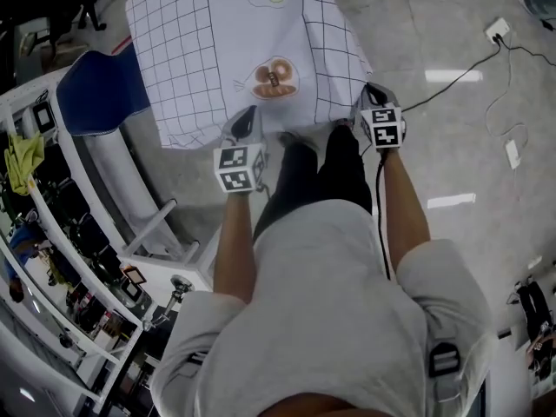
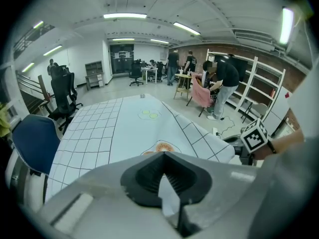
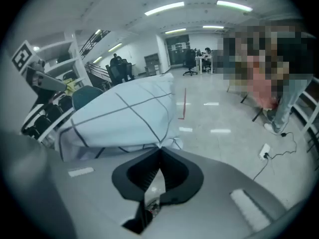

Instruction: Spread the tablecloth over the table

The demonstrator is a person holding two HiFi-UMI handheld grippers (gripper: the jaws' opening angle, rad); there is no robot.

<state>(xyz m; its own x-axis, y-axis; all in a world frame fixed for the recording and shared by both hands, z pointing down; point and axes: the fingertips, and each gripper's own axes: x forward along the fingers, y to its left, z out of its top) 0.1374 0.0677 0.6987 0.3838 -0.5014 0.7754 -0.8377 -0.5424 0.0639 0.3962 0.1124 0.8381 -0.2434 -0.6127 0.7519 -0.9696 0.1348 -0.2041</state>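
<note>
Head view is looking steeply down on a person in a light grey shirt (image 1: 330, 302) who is standing at the near end of a tabletop with a tool in each hand. A white tablecloth with a black grid pattern and printed food drawings (image 1: 217, 42) is covering the tabletop, lying flat across the top and drooping over the near end and the right side. The left tool (image 1: 247, 118) is gripping the cloth's near edge toward its left corner; its jaws are pressed together with a sliver of white fabric pinched between them. The right tool (image 1: 370, 95) is gripping the near right corner in the same way, jaws closed tight on a fold of the fabric, and the cloth is bunching slightly where it meets them. A dark blue chair (image 1: 100, 89) is standing just beside the tabletop's left side, with white shelving (image 1: 52, 207) running along the picture's left. A black cable (image 1: 452, 81) is trailing across the grey floor (image 1: 452, 146) from a white power strip (image 1: 497, 29) on the right. Left gripper view is also showing people (image 2: 224, 81) working beside a tall white rack (image 2: 251, 83) well beyond the far end.
</note>
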